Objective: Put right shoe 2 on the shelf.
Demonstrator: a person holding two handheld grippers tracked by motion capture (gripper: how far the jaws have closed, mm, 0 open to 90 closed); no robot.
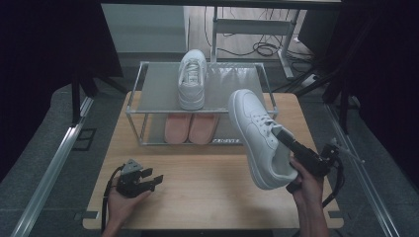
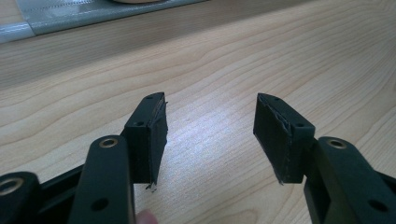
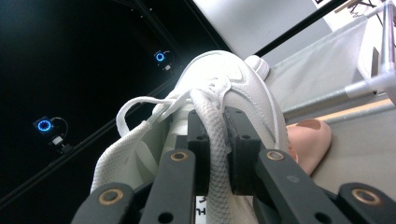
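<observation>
My right gripper is shut on the collar of a white sneaker, which hangs tilted above the table's right half, toe toward the rack. In the right gripper view the jaws pinch the padded collar of that sneaker at my right gripper. A second white sneaker lies on the top shelf of the metal shoe rack, toe pointing away. My left gripper rests low at the table's front left, open with nothing in it. The left gripper view has my left gripper just above bare wood.
A pair of pink slippers sits on the rack's lower shelf, one slipper also in the right gripper view. The wooden table has free room in front of the rack. Dark curtains and frame rails flank the table.
</observation>
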